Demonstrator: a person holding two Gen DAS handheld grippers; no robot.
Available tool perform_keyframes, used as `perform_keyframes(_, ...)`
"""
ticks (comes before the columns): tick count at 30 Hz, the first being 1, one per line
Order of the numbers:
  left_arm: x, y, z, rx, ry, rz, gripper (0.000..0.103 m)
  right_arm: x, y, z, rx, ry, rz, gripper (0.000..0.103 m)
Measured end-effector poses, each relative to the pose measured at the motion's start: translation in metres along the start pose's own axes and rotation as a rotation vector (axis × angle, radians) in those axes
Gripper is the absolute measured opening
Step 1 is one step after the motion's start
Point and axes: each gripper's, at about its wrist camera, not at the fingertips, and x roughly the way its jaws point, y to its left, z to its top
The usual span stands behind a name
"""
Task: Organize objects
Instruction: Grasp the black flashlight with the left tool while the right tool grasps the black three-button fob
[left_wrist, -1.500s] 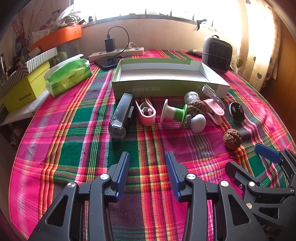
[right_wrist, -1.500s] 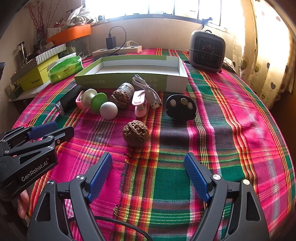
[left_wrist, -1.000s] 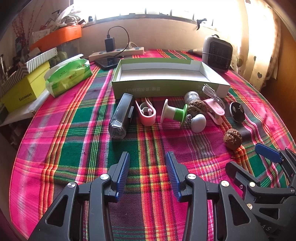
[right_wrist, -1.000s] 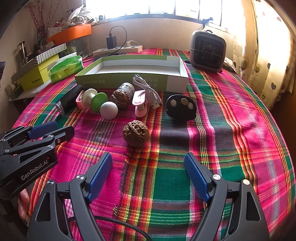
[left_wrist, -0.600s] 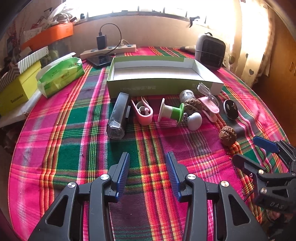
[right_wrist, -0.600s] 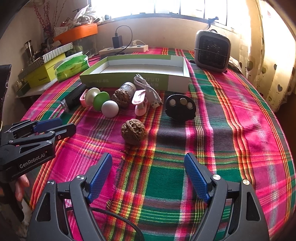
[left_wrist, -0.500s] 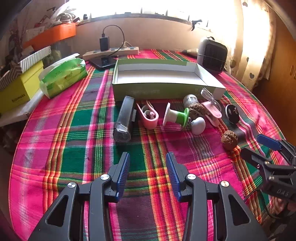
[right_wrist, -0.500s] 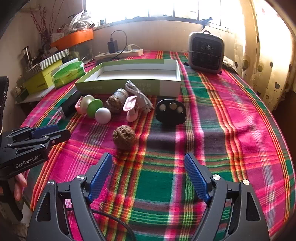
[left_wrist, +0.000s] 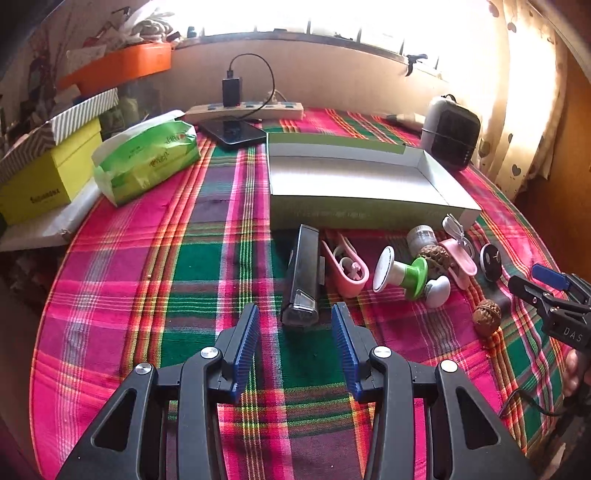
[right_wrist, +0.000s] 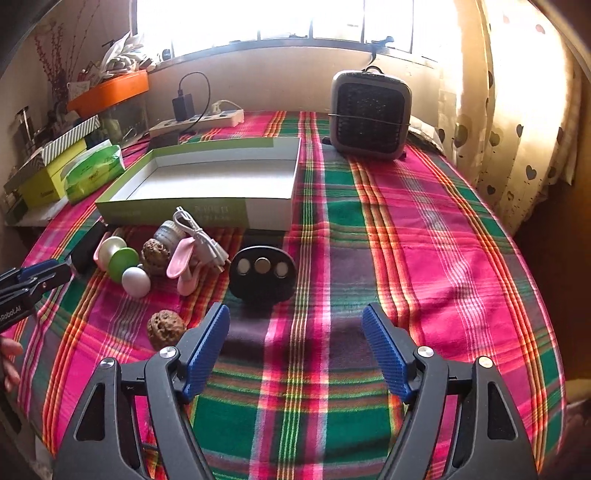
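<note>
Open box interior bare, reachable from above; its near wall is fronted by a crowded row: black stapler, pink clip, green spool, walnuts, cable, black disc. Right of box, plaid cloth lies free up to the heater. Left of box, free cloth up to the tissue pack.

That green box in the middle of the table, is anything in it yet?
Empty. The green box shows only its bare white floor in both views, and the small items, like the loose walnut, lie on the tablecloth in front.

I see heater far edge, power strip w/ charger, phone, tissue pack, yellow box left.
</note>
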Motion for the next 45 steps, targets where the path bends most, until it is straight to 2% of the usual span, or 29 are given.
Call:
perform_keyframes(9, 0.012, -0.001, 0.013, 0.013, -0.003, 0.015, 0.039, 0.021, -0.002, 0.010, -0.015, 0.049, 0.024, 0.075)
perform_keyframes(15, 0.026, -0.001, 0.016, 0.007, 0.042, 0.016, 0.039, 0.032, 0.002, 0.017, -0.031, 0.069, 0.044, 0.075)
perform_keyframes(28, 0.039, 0.001, 0.029, 0.014, 0.040, 0.051, 0.039, 0.046, -0.001, 0.026, -0.034, 0.091, 0.076, 0.075)
perform_keyframes(31, 0.041, 0.002, 0.030, 0.014, 0.041, 0.059, 0.039, 0.047, 0.000, 0.028, -0.039, 0.089, 0.068, 0.065)
perform_keyframes(35, 0.042, 0.001, 0.031, 0.020, 0.042, 0.066, 0.039, 0.046, 0.002, 0.027, -0.044, 0.085, 0.063, 0.062)
perform_keyframes(41, 0.044, 0.003, 0.034, 0.009, 0.050, 0.067, 0.039, 0.044, -0.002, 0.027, -0.013, 0.078, 0.060, 0.053)
perform_keyframes(45, 0.043, 0.003, 0.033, 0.003, 0.050, 0.062, 0.039, 0.043, -0.002, 0.026, 0.002, 0.079, 0.063, 0.052)
